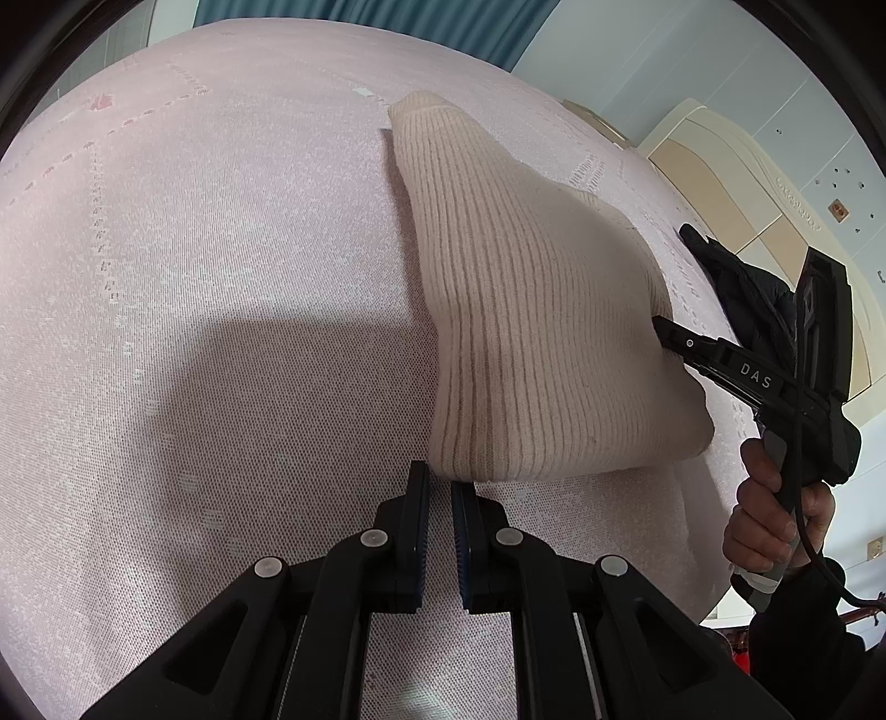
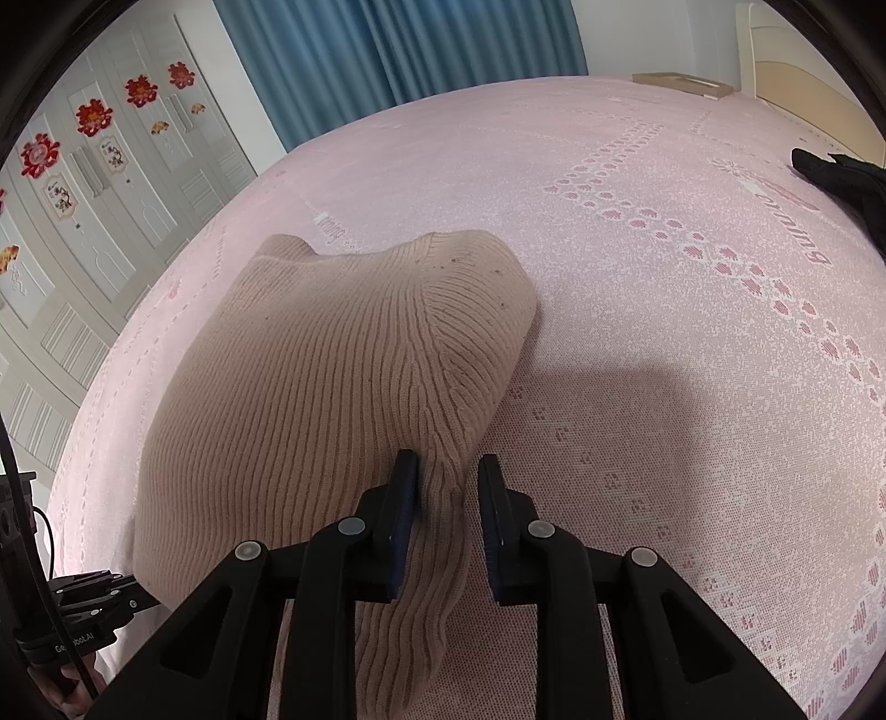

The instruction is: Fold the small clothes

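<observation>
A cream ribbed knit garment [image 1: 520, 310] lies on the pink bedspread [image 1: 194, 249]. My left gripper [image 1: 440, 482] sits at its near corner with the jaws slightly apart and nothing between them. In the left wrist view my right gripper [image 1: 662, 329] reaches the garment's right edge. In the right wrist view the garment [image 2: 332, 376] fills the left middle. A strip of it runs between my right gripper's [image 2: 446, 471] parted jaws, against the left finger [image 2: 404, 487], without being pinched.
A black cloth [image 2: 841, 183] lies at the bed's far right, also in the left wrist view [image 1: 742, 288]. A flat box [image 2: 681, 83] rests at the bed's far edge. Blue curtains [image 2: 387, 50] and a white wardrobe [image 2: 83, 194] stand beyond.
</observation>
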Available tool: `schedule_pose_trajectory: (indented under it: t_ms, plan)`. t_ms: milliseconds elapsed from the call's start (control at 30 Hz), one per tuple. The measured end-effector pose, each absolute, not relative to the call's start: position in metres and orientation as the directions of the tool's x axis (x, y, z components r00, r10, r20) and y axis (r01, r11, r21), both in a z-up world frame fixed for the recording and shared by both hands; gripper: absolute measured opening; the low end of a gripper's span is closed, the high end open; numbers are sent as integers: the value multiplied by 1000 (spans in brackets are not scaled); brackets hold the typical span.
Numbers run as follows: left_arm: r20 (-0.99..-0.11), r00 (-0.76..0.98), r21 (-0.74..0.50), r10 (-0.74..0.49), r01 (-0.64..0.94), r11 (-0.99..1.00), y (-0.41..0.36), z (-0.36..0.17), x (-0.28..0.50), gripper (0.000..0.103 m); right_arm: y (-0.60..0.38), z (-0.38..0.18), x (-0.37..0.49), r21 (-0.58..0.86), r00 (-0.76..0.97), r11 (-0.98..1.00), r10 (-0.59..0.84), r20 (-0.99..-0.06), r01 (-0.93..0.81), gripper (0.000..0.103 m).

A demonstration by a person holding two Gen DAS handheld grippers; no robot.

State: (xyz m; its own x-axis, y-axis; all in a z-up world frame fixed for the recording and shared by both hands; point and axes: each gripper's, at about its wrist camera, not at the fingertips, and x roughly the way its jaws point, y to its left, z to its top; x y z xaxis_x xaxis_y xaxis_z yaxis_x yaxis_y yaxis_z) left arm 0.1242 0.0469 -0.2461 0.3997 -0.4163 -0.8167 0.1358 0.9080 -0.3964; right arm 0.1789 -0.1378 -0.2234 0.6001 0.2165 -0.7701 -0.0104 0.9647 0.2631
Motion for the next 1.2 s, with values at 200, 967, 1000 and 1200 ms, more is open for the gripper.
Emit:
schedule_pose_trajectory:
  t_ms: [200, 967, 1000, 1200]
  plan:
    - [-816, 398, -399, -419, 136, 907, 48, -246, 124, 9, -140, -224, 179, 266, 599, 964, 217, -771, -7, 22]
    - [-803, 396, -430, -446, 132, 893, 59, -237, 112, 26, -144, -226, 181, 304, 584, 952, 238, -776, 17, 25]
    - [-802, 397, -431, -446, 133, 893, 60, -236, 110, 26, -145, -226, 182, 306, 582, 952, 240, -777, 17, 25]
    - [-802, 400, -427, -444, 137, 894, 64, -230, 103, 26, -143, -224, 183, 296, 577, 955, 232, -783, 17, 25]
